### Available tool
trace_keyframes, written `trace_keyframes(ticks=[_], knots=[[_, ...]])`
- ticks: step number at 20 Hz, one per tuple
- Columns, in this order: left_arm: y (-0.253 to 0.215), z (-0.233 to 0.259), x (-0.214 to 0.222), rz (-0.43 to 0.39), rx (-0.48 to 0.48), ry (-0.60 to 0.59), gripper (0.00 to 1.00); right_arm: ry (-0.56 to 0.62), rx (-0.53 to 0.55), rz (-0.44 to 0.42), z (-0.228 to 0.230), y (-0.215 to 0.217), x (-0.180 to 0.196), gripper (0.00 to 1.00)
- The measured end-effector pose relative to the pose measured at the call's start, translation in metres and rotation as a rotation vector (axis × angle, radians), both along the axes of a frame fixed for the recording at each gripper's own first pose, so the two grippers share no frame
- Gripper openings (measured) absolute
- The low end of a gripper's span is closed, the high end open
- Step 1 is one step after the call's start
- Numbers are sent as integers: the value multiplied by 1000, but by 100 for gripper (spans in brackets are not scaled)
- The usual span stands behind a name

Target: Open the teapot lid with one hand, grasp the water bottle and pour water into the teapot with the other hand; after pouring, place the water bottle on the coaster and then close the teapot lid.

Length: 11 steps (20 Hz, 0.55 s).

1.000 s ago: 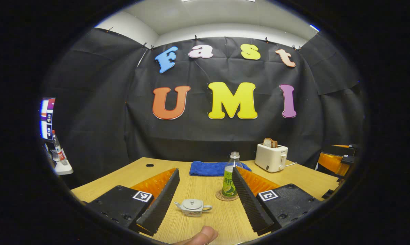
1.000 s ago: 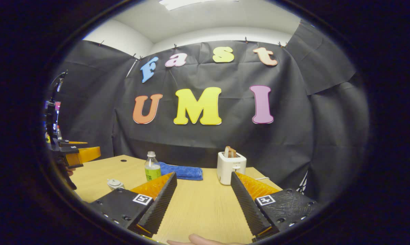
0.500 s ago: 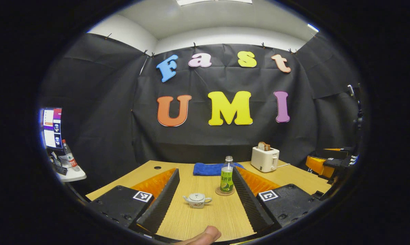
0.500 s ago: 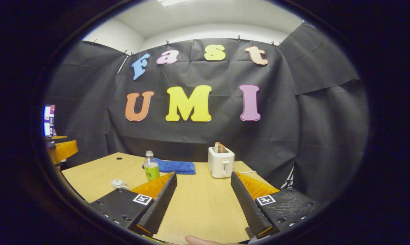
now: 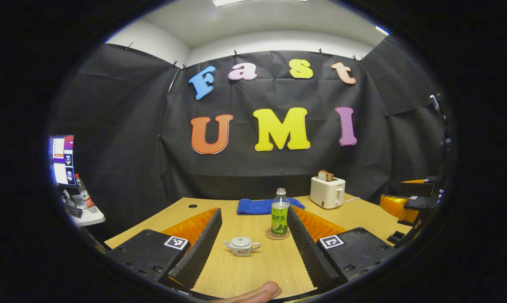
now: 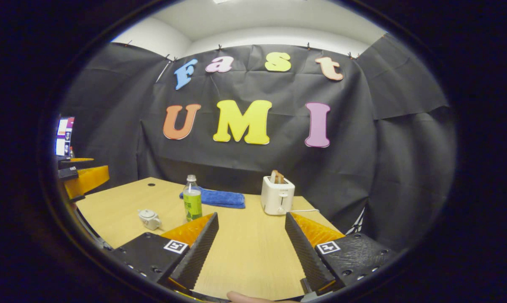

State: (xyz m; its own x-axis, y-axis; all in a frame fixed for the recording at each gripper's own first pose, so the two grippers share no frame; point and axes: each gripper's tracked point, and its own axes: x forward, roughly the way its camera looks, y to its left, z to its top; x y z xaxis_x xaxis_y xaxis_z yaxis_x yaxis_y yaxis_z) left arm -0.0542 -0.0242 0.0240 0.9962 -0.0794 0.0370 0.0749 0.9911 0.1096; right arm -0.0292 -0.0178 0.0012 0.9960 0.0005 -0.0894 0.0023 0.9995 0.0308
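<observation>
— How far along are they?

— Nothing is started, as far as I can judge. The teapot (image 5: 241,246) is sitting on the table (image 5: 253,269) with its lid on, and just to its right the water bottle (image 5: 280,212) is standing upright on the coaster (image 5: 277,236).

— And the tongs?

— The left gripper (image 5: 253,240) is hanging well back from the teapot, fingers wide apart, gripping nothing. The right gripper (image 6: 251,242) is gaping too — over bare wood.

— Room to move?

— Plenty near. Farther off, a blue cloth (image 5: 260,206) is lying behind the bottle, with a toaster (image 5: 327,192) at far right.
</observation>
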Motion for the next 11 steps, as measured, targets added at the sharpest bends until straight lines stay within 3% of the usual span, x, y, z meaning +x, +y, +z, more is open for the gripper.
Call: trace_keyframes(ticks=[9, 11], knots=[[3, -26, 21, 43, 12, 62, 96, 43, 9, 87, -10, 19, 3, 94], [0, -26, 23, 30, 5, 67, 97, 47, 7, 69, -11, 12, 6, 95]])
